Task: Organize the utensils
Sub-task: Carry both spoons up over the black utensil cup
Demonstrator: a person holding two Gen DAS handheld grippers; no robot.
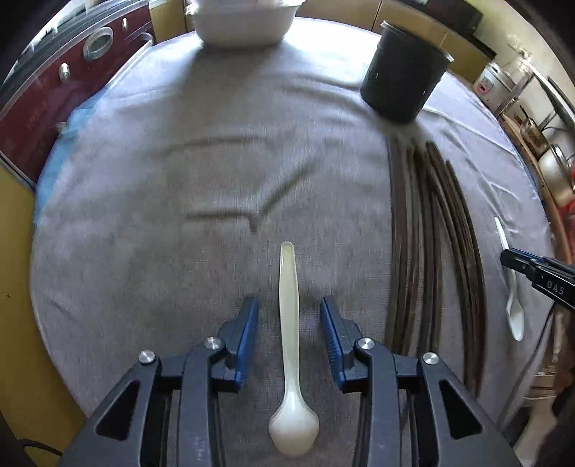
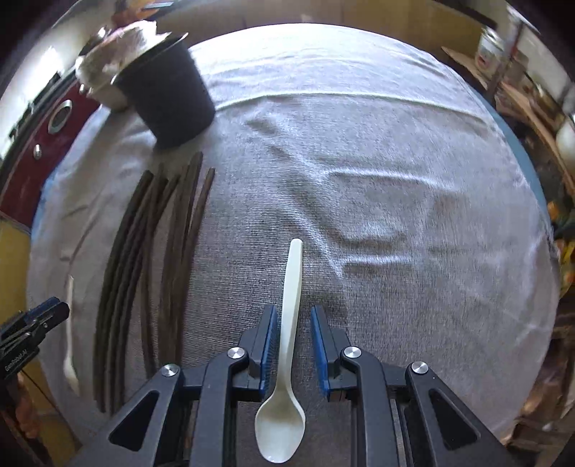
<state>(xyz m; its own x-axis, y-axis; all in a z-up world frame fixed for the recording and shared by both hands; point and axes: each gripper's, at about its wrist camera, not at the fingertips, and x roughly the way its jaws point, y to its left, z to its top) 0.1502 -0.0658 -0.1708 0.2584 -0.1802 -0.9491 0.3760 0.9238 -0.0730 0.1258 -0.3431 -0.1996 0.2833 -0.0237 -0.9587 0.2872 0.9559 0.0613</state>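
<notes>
A cream soup spoon (image 1: 289, 345) lies on the grey cloth (image 1: 179, 179), handle pointing away, between the open fingers of my left gripper (image 1: 289, 312). A white plastic spoon (image 2: 289, 345) lies likewise between the open fingers of my right gripper (image 2: 294, 316); its jaws stand close to the handle without touching. Several dark chopsticks (image 1: 431, 251) lie side by side between the two spoons; they also show in the right wrist view (image 2: 151, 258). A black cup (image 1: 404, 72) stands upright beyond them, also seen in the right wrist view (image 2: 169, 93).
A white bowl (image 1: 244, 21) stands at the cloth's far edge. A dark red cabinet (image 1: 54, 89) is on the left. Shelves with pots (image 1: 539, 143) are on the right. The right gripper (image 1: 532, 269) shows at the left view's edge, the left gripper (image 2: 32, 323) in the right view.
</notes>
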